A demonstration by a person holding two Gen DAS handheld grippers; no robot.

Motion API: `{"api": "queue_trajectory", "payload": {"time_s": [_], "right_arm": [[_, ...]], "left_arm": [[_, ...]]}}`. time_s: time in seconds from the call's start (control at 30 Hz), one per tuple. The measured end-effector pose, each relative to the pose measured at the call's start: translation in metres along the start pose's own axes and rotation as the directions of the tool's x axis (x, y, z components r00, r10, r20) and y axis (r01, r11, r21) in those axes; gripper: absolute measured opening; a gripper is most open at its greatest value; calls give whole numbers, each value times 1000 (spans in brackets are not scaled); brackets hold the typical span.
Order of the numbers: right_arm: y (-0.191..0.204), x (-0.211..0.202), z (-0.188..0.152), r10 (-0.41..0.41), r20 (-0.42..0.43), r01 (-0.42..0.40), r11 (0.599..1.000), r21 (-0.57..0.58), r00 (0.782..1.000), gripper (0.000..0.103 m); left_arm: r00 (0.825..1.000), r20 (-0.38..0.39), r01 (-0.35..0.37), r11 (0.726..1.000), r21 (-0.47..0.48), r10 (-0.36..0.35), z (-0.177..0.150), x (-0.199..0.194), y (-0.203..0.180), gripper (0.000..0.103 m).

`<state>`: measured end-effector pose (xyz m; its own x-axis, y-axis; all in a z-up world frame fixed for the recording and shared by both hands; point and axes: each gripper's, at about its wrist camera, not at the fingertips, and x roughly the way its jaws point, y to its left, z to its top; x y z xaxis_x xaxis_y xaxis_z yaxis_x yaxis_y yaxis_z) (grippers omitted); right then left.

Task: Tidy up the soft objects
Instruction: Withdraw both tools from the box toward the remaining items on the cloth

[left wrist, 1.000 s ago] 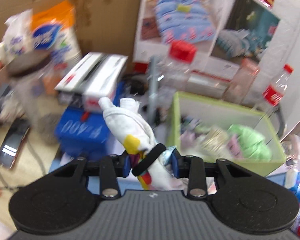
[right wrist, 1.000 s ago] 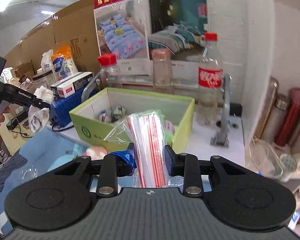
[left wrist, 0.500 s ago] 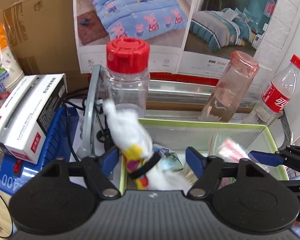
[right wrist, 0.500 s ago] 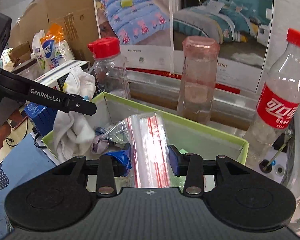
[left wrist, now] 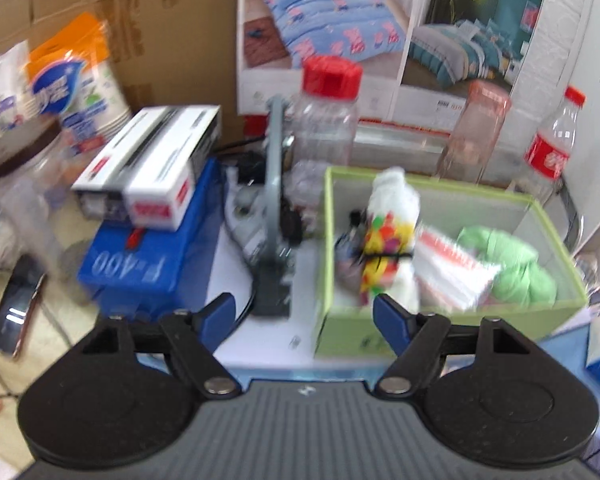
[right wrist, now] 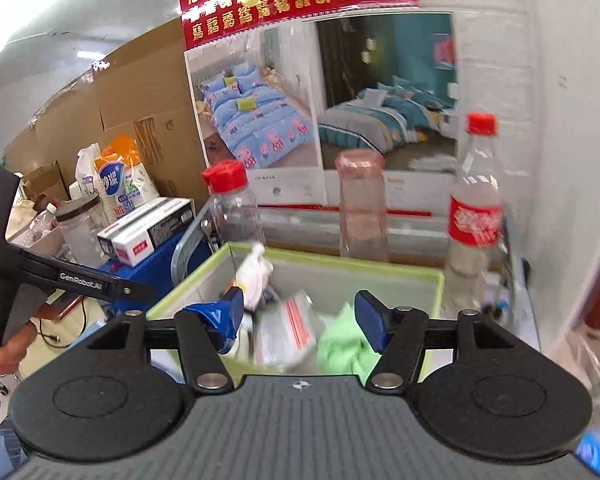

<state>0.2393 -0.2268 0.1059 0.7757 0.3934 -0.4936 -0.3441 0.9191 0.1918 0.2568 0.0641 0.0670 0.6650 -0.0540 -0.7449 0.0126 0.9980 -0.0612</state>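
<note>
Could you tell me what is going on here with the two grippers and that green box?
A person is sorting soft things into the green box with a handheld gripper in each hand. The rolled white sock and the zip bag now lie in the box beside a green cloth. The left gripper and right gripper are both opening, with nothing between their fingers.

The left gripper (left wrist: 302,318) is opening, nothing between its blue fingers (left wrist: 392,322). Just beyond, the white sock bundle (left wrist: 390,240) stands in the green box (left wrist: 452,326), left of a striped bag (left wrist: 452,268) and green cloth (left wrist: 512,268).
</note>
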Motion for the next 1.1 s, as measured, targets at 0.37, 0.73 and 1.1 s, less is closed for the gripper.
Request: {"api": "queue_trajectory", "payload": {"time_s": [0.37, 0.73, 1.1], "right_arm": [[-9, -86, -131, -213, -20, 212, 946, 244, 977, 53], [-18, -121, -175, -359, 36, 317, 862, 396, 933, 56], [-30, -119, -179, -343, 35, 293, 848, 442, 939, 57]], "left_arm": [[993, -93, -82, 996, -44, 78, -97, -13, 46, 79], [974, -189, 130, 991, 31, -121, -68, 12, 11, 83], [947, -310, 176, 937, 303, -78, -52, 73, -63, 97]]}}
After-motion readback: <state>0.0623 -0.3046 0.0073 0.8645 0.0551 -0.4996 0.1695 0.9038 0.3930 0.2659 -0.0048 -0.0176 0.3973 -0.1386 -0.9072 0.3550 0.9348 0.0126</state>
